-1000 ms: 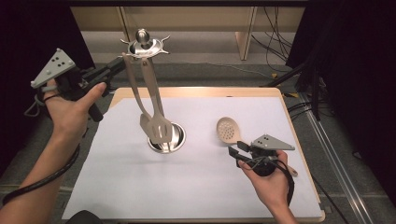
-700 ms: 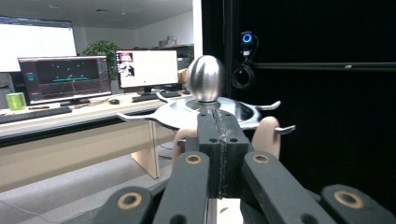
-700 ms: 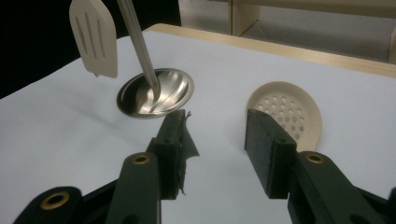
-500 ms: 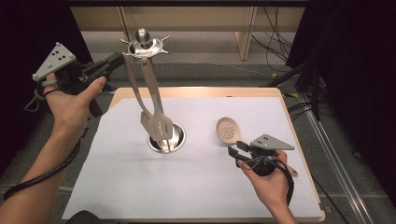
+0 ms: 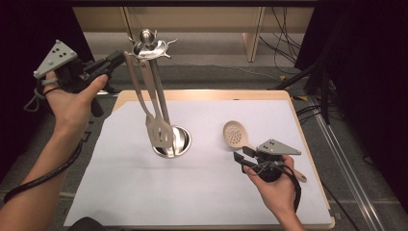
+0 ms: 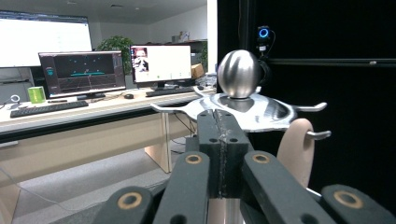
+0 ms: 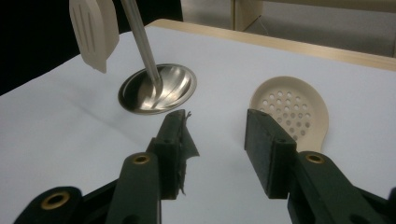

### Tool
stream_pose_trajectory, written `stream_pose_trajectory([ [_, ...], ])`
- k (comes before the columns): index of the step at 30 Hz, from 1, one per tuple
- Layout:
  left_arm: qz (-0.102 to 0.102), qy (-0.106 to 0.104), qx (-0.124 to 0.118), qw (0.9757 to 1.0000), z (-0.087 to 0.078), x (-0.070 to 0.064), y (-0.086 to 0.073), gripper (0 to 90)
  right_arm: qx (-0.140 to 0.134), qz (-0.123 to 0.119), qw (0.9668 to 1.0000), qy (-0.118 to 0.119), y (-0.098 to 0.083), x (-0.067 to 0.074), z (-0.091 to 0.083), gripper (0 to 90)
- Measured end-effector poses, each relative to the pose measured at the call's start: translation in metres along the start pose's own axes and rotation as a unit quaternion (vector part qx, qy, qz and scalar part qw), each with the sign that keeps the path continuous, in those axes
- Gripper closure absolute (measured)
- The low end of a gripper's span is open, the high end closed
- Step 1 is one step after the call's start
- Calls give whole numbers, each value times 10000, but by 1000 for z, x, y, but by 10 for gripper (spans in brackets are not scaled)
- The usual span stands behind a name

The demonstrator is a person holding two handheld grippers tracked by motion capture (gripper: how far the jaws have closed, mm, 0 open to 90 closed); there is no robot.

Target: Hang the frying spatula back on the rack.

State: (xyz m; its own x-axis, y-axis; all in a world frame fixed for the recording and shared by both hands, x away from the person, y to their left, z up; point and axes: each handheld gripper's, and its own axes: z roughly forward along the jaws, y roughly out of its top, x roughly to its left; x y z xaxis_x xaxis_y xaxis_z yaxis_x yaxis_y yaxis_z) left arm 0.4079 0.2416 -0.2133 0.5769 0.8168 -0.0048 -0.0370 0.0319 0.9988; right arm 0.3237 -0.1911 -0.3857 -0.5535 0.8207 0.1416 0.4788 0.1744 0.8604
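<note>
— So what is the right gripper [image 5: 242, 158] doing?
— Its jaws stand wide open with nothing in them. The holey spoon [image 5: 234, 134] lies flat just past its tips.
— And farther off?
— The left gripper [image 5: 114, 59] is pinched shut, holding nothing, right beside the shiny rack top [image 5: 148, 46], where a slotted turner [image 5: 159, 133] hangs.

Probably an office-like lab, desks with lit monitors [image 6: 81, 72], keyboard [image 6: 46, 108], black curtains, loose cables [image 5: 284, 24]
</note>
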Motion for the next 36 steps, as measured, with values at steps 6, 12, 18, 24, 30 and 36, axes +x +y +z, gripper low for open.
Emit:
stream_pose_trajectory([
  [6, 5, 85, 14, 10000, 4, 5, 0, 893, -73, -49, 9999, 66, 0, 0, 3, 594],
  [12, -38, 141, 35, 9999, 10, 11, 0, 893, -67, -123, 9999, 33, -1, -1, 3, 594],
  [18, -40, 171, 69, 9998, 14, 14, 1, 893, -14, -155, 9999, -1, 0, -2, 3, 594],
  [24, -48, 210, 77, 9997, 17, 16, 1, 893, -48, -110, 9999, 44, -1, -1, 4, 593],
  [30, -24, 248, 112, 9996, 22, 19, 2, 893, -42, -153, 9999, 54, -1, -1, 4, 593],
  [36, -15, 274, 150, 9995, 27, 21, 2, 893, -40, -130, 9999, 38, -1, 0, 4, 593],
])
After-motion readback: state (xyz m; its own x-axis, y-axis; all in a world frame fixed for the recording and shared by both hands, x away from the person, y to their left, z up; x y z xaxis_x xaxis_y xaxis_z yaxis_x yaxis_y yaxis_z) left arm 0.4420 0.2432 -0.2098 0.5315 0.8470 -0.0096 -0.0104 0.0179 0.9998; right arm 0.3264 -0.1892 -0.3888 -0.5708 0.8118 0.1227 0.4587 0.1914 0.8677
